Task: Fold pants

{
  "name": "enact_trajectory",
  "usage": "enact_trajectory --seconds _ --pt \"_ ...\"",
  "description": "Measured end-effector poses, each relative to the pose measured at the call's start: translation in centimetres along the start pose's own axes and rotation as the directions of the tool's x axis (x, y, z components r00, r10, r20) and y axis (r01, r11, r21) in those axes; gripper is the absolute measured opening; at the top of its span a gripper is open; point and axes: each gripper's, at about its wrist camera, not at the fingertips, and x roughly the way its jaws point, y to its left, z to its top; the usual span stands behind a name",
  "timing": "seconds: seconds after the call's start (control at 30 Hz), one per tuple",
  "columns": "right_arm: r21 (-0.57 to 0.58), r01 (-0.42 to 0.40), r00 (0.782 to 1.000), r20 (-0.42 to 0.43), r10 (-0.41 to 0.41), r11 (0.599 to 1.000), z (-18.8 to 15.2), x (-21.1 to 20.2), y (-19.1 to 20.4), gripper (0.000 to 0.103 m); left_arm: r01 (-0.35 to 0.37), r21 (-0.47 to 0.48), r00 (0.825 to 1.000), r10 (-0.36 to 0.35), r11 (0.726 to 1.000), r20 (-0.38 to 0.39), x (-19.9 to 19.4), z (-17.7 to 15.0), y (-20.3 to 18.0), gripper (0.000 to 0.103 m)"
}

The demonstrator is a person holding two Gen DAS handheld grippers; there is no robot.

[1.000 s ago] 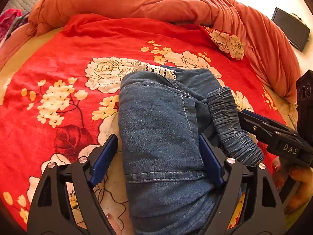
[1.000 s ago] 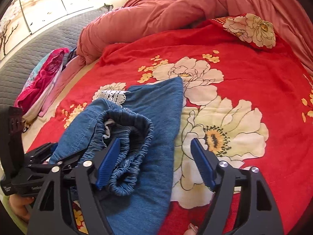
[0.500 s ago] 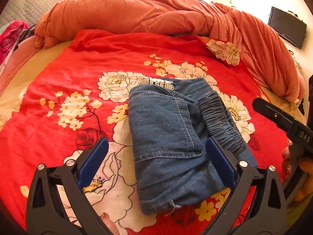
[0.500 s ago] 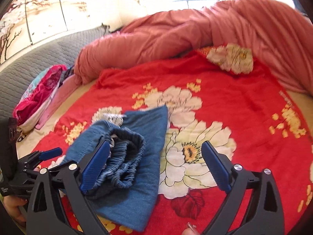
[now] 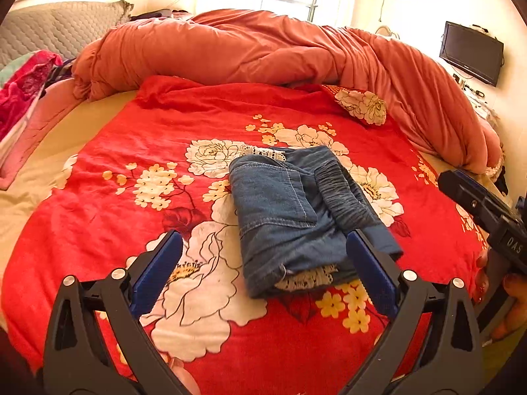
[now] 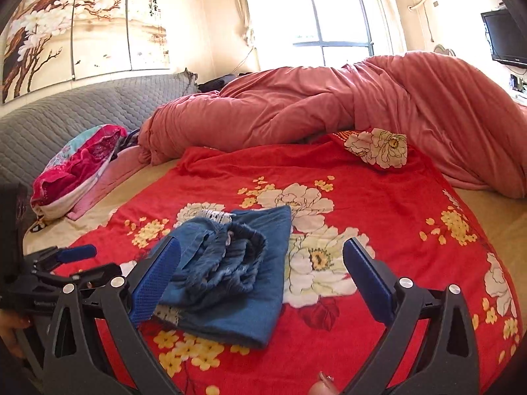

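Observation:
The blue denim pants (image 5: 286,210) lie folded in a compact bundle on the red floral blanket (image 5: 131,138), with white lace trim showing at the far and near ends. My left gripper (image 5: 263,247) hovers open just short of the bundle's near edge, its blue pads apart from the cloth. In the right wrist view the pants (image 6: 230,263) show their gathered elastic waistband on top. My right gripper (image 6: 262,250) is open above the blanket beside them, holding nothing. Each gripper also shows in the other's view: the right gripper (image 5: 477,204) and the left gripper (image 6: 66,256).
A bunched salmon duvet (image 5: 263,52) runs along the far side of the bed, with a floral pillow (image 5: 362,105) in front of it. A pink pile of clothes (image 6: 75,164) lies at the left by the grey quilted headboard (image 6: 66,115). A TV (image 5: 471,52) hangs on the right wall.
Both grippers have drawn back and risen away from the pants, and their jaws have widened. The folded pants stay on the blanket, free of both.

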Motion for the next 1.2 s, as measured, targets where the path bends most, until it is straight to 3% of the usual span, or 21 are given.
enact_trajectory --seconds 0.4,0.77,1.2 --pt "-0.052 0.053 0.999 0.014 -0.052 0.997 -3.0 -3.5 1.4 0.098 0.006 -0.006 1.000 -0.006 1.000 0.003 -2.9 -2.9 0.1 0.093" --pt "-0.072 0.071 0.996 -0.051 -0.074 0.995 -6.0 -4.6 2.3 0.098 0.014 -0.039 0.999 -0.016 0.999 -0.046 -3.2 -7.4 -0.4 0.093" --pt "-0.064 0.076 0.988 -0.129 -0.084 0.995 -8.5 -3.8 2.2 0.098 0.019 -0.051 0.995 -0.024 0.999 -0.101 -2.0 -9.4 -1.0 0.093"
